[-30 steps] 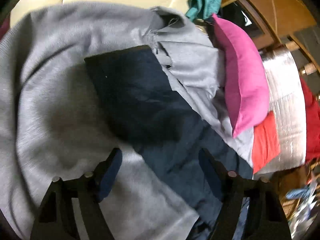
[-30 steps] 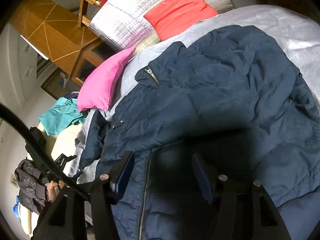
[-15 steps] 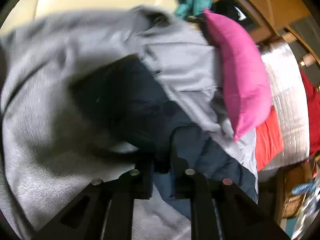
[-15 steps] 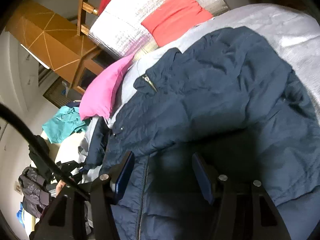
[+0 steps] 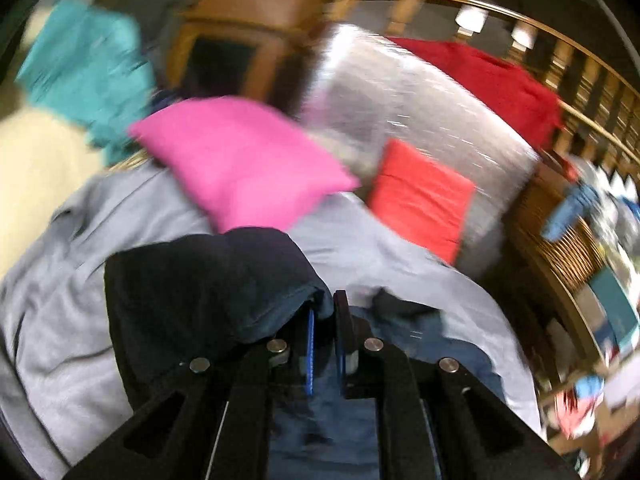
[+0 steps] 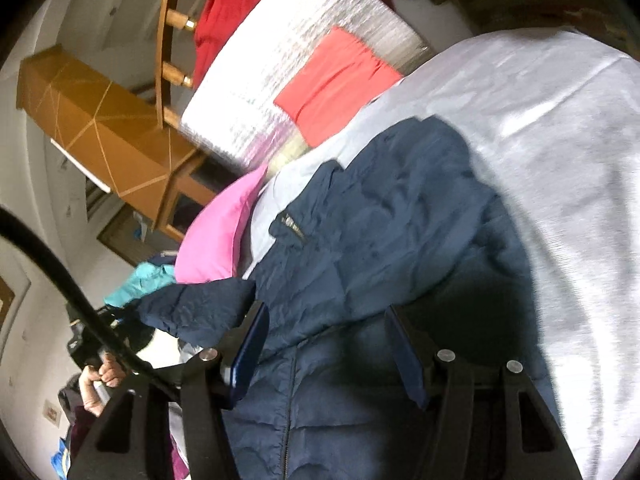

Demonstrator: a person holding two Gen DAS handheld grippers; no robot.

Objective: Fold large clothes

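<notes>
While heaped, basket contents blurred

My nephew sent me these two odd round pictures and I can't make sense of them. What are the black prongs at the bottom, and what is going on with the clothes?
There is no robot here: a person holds a two-fingered tool in each hand, with a wide-angle camera on each looking along its fingers. One picture comes from the left hand-held gripper, shut on a fold of the navy jacket. The other comes from the right hand-held gripper, which hangs open over the same jacket, touching nothing as far as I can tell. The jacket lies on a grey blanket, with a pink pillow and an orange-red cushion beyond it.
</notes>
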